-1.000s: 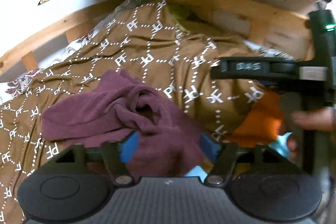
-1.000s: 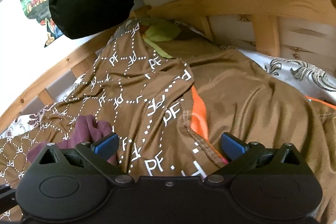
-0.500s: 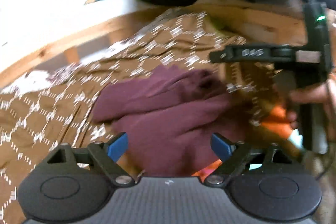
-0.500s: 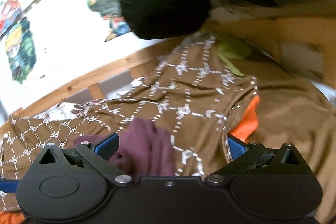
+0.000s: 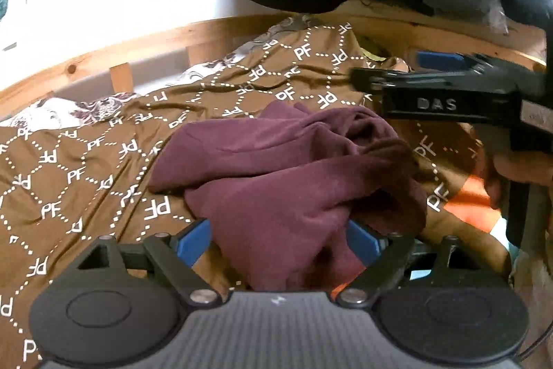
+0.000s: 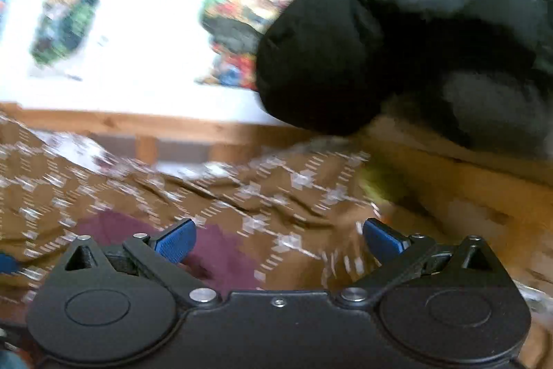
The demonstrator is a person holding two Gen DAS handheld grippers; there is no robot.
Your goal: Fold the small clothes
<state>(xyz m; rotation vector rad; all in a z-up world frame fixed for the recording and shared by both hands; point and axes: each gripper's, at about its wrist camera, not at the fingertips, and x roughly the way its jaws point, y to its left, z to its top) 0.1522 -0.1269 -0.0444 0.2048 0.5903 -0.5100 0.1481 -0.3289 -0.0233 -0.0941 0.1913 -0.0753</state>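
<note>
Maroon garment (image 5: 287,175) — crumpled, unfolded heap on brown patterned bedspread (image 5: 79,161) — folds bunched at top right.

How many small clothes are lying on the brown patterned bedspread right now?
1 for sure: a crumpled maroon knit garment in the middle of the brown bedspread, between the left gripper's open blue fingers. Orange fabric at right may be another; more may be hidden.
</note>
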